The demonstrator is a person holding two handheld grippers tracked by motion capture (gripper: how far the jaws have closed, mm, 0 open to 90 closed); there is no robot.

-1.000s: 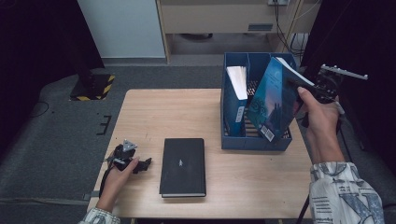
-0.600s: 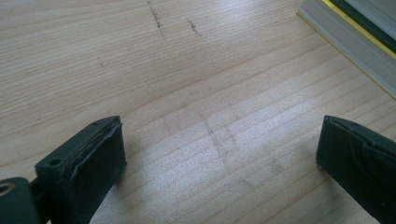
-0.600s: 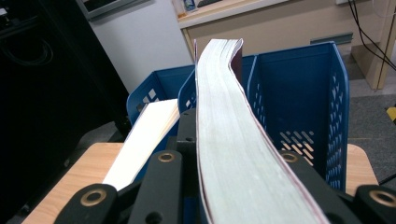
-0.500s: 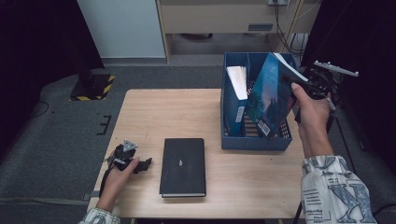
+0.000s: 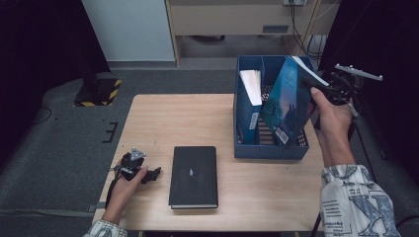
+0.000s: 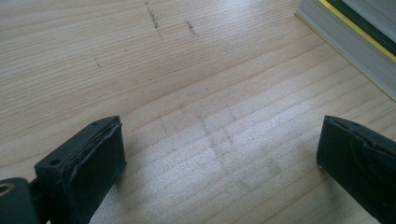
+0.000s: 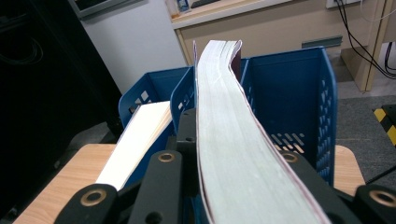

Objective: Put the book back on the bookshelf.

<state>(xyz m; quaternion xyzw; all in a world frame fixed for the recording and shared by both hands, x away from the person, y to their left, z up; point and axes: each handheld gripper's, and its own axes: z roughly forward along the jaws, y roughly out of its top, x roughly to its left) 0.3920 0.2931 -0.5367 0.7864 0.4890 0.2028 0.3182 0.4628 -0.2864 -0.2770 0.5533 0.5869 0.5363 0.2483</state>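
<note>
A blue-covered book (image 5: 286, 103) hangs tilted over the right slot of the blue file rack (image 5: 269, 148), its lower end inside. My right gripper (image 5: 316, 85) is shut on its upper edge. In the right gripper view the book's pale page edge (image 7: 233, 140) runs away between the jaws of the right gripper (image 7: 238, 149) toward the rack (image 7: 308, 93). A second book (image 5: 252, 94) stands in the rack's left slot. A black book (image 5: 193, 175) lies flat on the table. Just left of it my left gripper (image 5: 148, 174) rests open on the wood, with nothing between its fingers (image 6: 88, 163).
The wooden table (image 5: 173, 118) has bare wood at its back left. The black book's corner (image 6: 355, 42) shows at the upper right of the left gripper view. A cabinet (image 5: 237, 19) and cables stand beyond the table, with dark floor on both sides.
My right gripper has carried the blue book a little to the left and lower into the rack's right slot. The left gripper and black book have not moved.
</note>
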